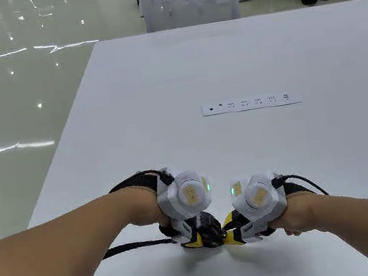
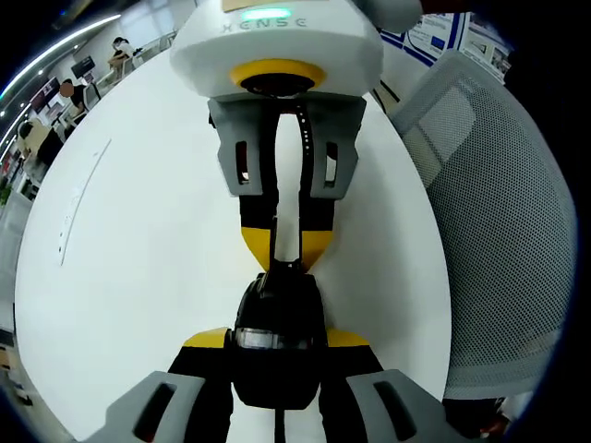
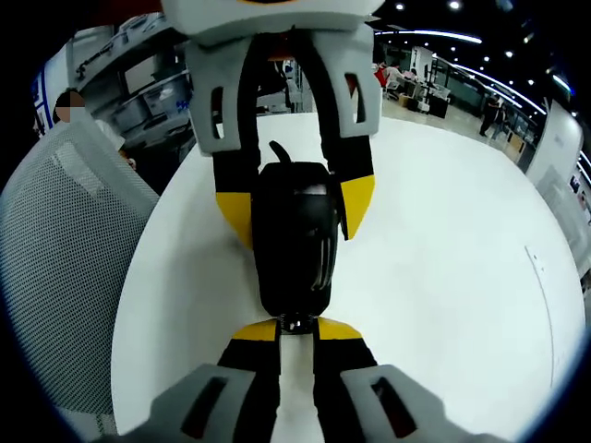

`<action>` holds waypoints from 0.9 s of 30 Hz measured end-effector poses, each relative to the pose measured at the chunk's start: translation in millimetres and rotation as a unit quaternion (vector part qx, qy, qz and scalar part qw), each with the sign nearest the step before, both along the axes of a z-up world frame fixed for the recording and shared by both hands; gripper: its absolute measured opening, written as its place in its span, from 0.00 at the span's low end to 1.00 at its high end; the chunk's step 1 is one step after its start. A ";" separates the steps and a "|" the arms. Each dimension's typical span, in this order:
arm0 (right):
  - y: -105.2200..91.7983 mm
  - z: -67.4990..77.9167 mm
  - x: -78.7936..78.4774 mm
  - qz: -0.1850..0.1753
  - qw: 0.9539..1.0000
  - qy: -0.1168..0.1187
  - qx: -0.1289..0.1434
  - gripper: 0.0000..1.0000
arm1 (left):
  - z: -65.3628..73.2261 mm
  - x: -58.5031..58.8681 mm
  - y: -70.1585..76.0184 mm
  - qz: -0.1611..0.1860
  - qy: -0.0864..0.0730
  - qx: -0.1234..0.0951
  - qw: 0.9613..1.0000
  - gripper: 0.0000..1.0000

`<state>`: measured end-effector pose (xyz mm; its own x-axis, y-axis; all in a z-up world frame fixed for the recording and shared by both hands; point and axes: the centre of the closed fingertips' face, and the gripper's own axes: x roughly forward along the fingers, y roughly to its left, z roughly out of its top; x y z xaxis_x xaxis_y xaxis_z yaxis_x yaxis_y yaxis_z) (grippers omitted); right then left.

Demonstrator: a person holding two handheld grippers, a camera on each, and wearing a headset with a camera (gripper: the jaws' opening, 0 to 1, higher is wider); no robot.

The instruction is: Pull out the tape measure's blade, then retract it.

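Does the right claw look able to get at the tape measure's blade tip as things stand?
Likely yes: the right claw appears closed on the blade tip while the left claw holds the tape measure case; nothing lies between.

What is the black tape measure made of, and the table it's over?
The tape measure case looks like black plastic, maybe rubbery: dull sheen, moulded ridges. Its blade looks like thin painted metal, flat and pale, though I can't be sure. The table has a smooth matte white top, likely laminate.
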<state>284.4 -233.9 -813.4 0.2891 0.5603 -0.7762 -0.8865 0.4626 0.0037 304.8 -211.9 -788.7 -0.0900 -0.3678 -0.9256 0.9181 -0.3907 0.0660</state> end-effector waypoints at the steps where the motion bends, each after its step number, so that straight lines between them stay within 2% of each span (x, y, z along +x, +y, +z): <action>1: -2.3 0.2 -0.4 0.001 1.000 0.000 -0.003 0.10 | -0.1 -0.2 -0.2 0.001 -0.001 0.002 1.000 0.32; 6: -16.7 0.1 -4.5 0.007 1.000 0.002 -0.019 0.10 | -0.2 1.3 -1.2 0.011 0.003 -0.001 1.000 0.32; 12: -14.8 -1.2 -4.3 0.016 1.000 -0.002 -0.025 0.13 | -0.5 1.2 -1.5 0.008 0.001 -0.001 1.000 0.32; 15: -14.4 -2.5 -2.8 -0.005 1.000 0.016 -0.013 0.14 | -0.4 1.2 -1.6 0.009 0.001 -0.002 1.000 0.32; 16: -12.6 -2.3 -0.6 -0.012 1.000 0.015 -0.004 0.15 | -0.4 1.3 -1.6 0.009 0.002 -0.002 1.000 0.32; 18: -8.1 -2.7 0.0 -0.008 1.000 0.013 -0.004 0.15 | -0.4 1.2 -1.4 0.008 0.003 -0.003 1.000 0.32; 23: -2.7 -7.5 2.4 0.008 1.000 -0.002 -0.018 0.15 | -0.5 1.4 -1.3 0.010 0.003 -0.004 1.000 0.32; 25: -4.8 -7.4 3.0 -0.021 1.000 0.018 -0.004 0.14 | -0.3 1.5 -1.1 0.010 0.003 -0.005 1.000 0.32; 27: -7.6 -6.5 3.6 -0.020 1.000 0.017 -0.002 0.13 | -0.1 1.8 -0.9 0.013 0.003 -0.006 1.000 0.32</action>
